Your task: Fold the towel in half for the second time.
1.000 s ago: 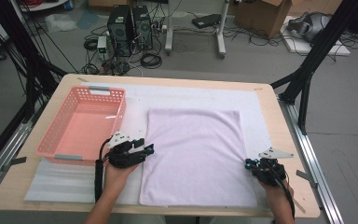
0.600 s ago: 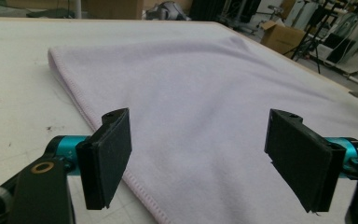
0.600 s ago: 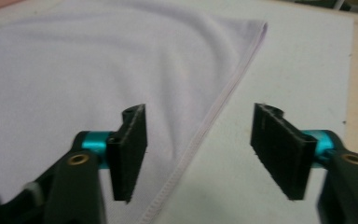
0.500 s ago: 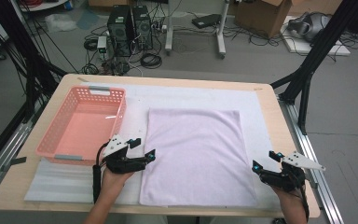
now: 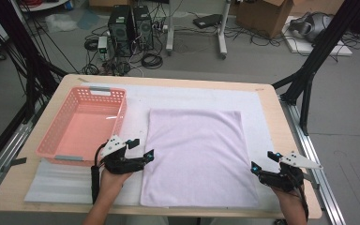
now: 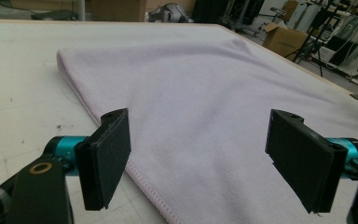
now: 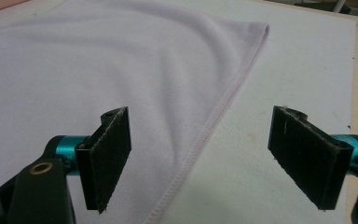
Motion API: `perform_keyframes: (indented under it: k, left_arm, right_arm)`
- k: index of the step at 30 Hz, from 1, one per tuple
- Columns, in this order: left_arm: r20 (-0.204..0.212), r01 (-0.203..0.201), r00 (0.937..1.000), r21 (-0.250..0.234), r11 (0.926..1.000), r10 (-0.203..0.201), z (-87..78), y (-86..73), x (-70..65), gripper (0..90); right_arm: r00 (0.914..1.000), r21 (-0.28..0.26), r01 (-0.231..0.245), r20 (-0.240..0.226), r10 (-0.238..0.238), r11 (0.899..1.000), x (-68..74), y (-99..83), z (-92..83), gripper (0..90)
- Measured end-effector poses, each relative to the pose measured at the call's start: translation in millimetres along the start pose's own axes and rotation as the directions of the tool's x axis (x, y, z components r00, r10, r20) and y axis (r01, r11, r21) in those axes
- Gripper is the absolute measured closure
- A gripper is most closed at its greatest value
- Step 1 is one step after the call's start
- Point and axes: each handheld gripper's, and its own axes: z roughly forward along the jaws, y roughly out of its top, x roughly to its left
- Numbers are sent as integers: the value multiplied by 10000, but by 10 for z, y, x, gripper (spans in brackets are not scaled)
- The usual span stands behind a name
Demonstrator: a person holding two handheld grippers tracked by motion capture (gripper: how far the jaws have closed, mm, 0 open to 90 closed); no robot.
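A pink plastic basket with a perforated wall [image 5: 61, 140] stands just beyond and to the left of the left-hand fingers, empty inside. It rests on a white foam sheet [image 5: 192, 96] that covers most of the light wooden surface [image 5: 288, 140], whose bare edge runs just outside the right-hand fingers. Well beyond the fingers, on the grey floor, stand two black computer towers [image 5: 130, 23] among tangled cables and a brown cardboard box [image 5: 262, 11].

Wooden table [image 5: 281, 140], light top, rounded corners. A white sheet [image 5: 258, 112] covers most of it. On the sheet: a pale lilac towel [image 5: 199, 154] laid flat at centre, and a pink plastic basket [image 5: 82, 124] to its left, near but apart.
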Motion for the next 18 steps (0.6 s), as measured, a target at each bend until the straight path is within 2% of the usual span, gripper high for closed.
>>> perform_keyframes:
  k: [8,12,18]
  left_arm:
    - [49,116,9999,-37,9999,-116,11,5,26,228]
    - [129,142,9998,120,9998,-144,41,0,31,232]
    - [-87,40,10000,514,9987,-36,100,-11,60,252]
  right_arm:
    - [10000,32,-84,-21,84,10000,-17,-2,13,201]
    - [9999,111,-154,-68,155,9998,-29,-14,30,201]
    - [9996,417,-53,-287,65,9991,-45,-26,72,201]
